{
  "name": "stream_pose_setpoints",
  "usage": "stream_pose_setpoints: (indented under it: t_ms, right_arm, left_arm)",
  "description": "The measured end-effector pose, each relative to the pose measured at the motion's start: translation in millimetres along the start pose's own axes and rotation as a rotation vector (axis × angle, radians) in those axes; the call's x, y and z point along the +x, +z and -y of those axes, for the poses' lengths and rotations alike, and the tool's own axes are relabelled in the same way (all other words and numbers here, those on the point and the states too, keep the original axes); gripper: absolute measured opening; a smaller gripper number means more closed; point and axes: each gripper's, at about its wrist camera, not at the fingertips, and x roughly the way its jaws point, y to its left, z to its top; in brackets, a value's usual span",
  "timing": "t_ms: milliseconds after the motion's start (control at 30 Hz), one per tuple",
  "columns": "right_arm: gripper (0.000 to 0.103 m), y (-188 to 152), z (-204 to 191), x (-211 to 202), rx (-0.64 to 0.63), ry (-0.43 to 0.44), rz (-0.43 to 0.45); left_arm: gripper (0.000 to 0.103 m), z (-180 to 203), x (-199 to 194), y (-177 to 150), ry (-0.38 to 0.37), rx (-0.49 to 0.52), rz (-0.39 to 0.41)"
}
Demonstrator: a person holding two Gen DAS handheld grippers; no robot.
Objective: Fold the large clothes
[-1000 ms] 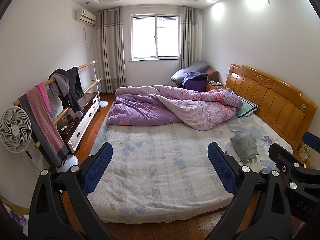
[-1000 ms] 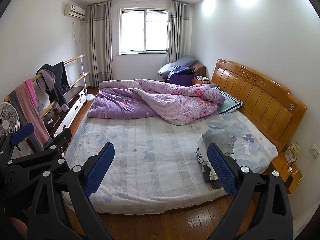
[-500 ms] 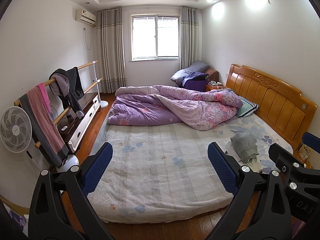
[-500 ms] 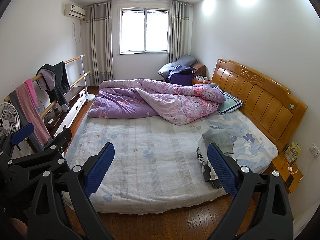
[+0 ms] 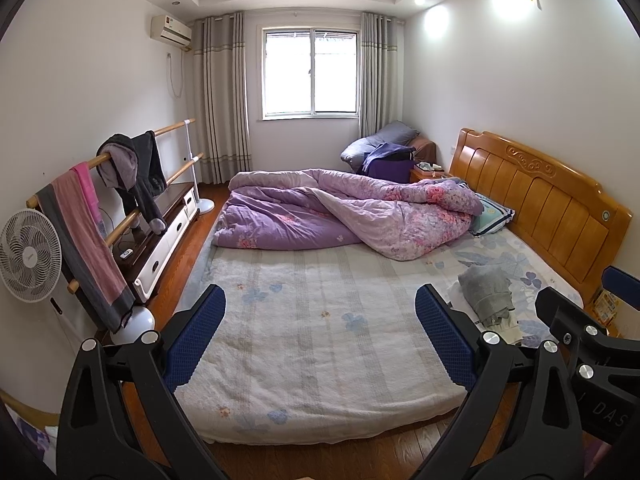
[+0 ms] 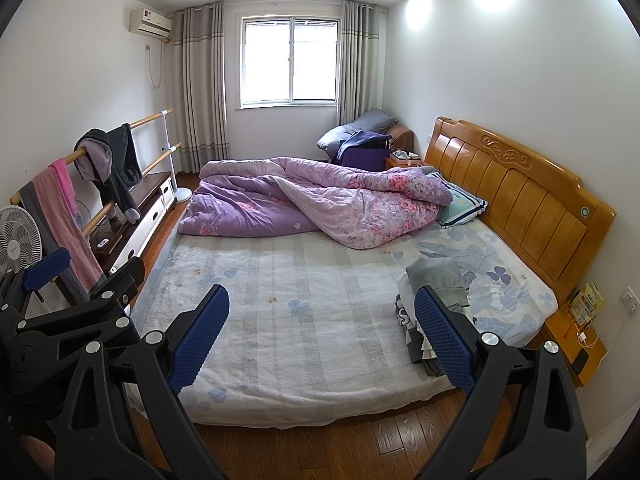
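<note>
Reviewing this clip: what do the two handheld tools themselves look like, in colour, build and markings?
Both match: the left tool and right tool have matte black plastic linkage arms with silver pivot bolts, each ending in two flat blue pads with a fine grid texture. Pale embossed letters, partly cut off, show on the right tool's body in the left view. No cables or sleeves show.

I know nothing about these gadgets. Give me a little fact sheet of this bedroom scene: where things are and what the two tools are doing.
left gripper: open, holding nothing, short of the bed's near edge
right gripper: open, holding nothing
pile of clothes: on the bed, headboard side, grey garment on top
purple quilt: bunched at the window end
hanging garments: over the wooden rail by the left wall
fan: beside the rail
folding: not begun
</note>
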Motion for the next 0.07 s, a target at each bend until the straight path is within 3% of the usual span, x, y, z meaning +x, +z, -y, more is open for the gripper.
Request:
stream_pose_setpoints:
  t_ms: [67]
  right_arm:
    - [0.091,0.4,0.3,0.5,0.001,0.000,0.000]
  left_arm:
    - [0.096,-0.7,0.0,0.2,0.000,0.001,0.001]
